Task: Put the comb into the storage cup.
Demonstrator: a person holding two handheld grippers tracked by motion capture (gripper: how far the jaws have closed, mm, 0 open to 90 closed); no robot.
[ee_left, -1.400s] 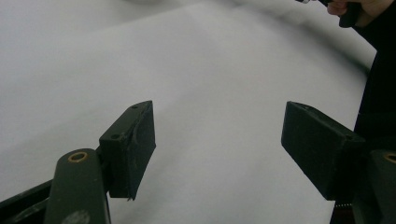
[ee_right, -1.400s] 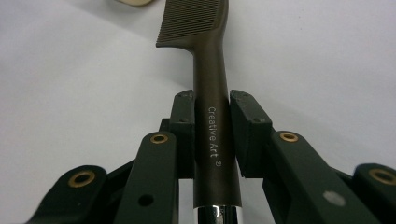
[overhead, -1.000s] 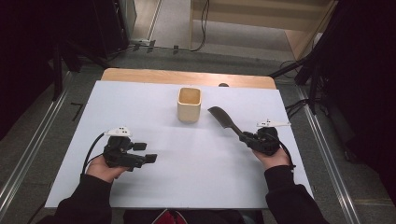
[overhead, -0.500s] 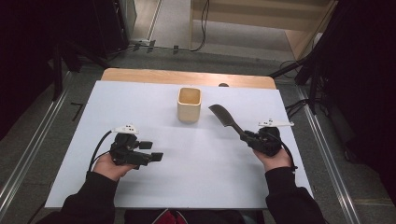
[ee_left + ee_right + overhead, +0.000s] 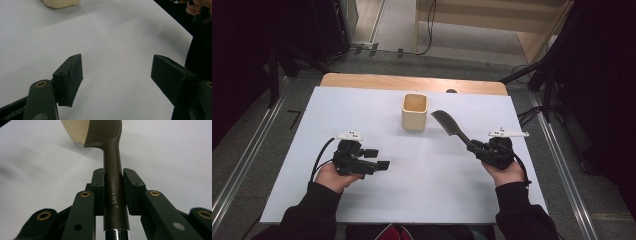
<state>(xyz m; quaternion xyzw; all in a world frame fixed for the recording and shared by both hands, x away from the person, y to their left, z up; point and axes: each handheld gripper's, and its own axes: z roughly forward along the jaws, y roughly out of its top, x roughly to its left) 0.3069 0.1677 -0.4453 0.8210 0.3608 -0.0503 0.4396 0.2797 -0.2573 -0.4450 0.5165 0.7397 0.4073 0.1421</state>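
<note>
Table point(image 5: 362, 107) surface lies bare and white around both our hands, with wide room at the middle and toward the near edge. We pinch a dark comb point(image 5: 451, 126) by its handle in the right gripper point(image 5: 476, 148), both pads pressed against the shaft. Its long axis runs toward eleven o'clock, toothed head leading, tip just beside the beige cup point(image 5: 415, 112). Our left gripper point(image 5: 377, 159) points toward three o'clock, fingers point(image 5: 68, 80) spread wide over bare tabletop.
</note>
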